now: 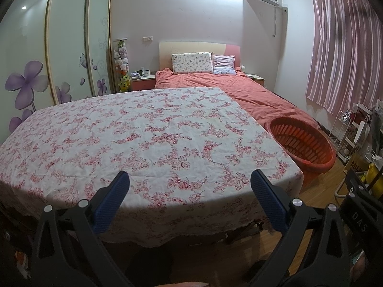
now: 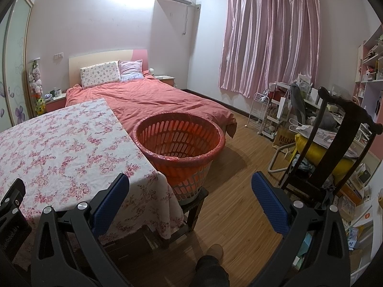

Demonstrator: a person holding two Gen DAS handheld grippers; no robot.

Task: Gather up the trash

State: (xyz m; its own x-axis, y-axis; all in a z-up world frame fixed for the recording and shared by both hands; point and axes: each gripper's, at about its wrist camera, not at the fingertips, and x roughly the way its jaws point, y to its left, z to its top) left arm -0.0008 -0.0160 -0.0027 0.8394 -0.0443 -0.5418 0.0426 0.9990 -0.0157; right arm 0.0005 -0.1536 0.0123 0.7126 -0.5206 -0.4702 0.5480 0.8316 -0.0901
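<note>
An orange slatted basket lined with a red bag stands on a small dark stool just right of the table; it also shows in the left wrist view. The table wears a pink floral cloth, and I see no trash on it. My left gripper is open and empty above the table's near edge. My right gripper is open and empty, above the table's right corner and in front of the basket. The left gripper's body shows at the right wrist view's left edge.
A bed with a red cover lies behind the table. A dark wooden chair with yellow and grey items stands at right, beside cluttered racks and shelves. Wooden floor lies between basket and chair. A wardrobe is at left.
</note>
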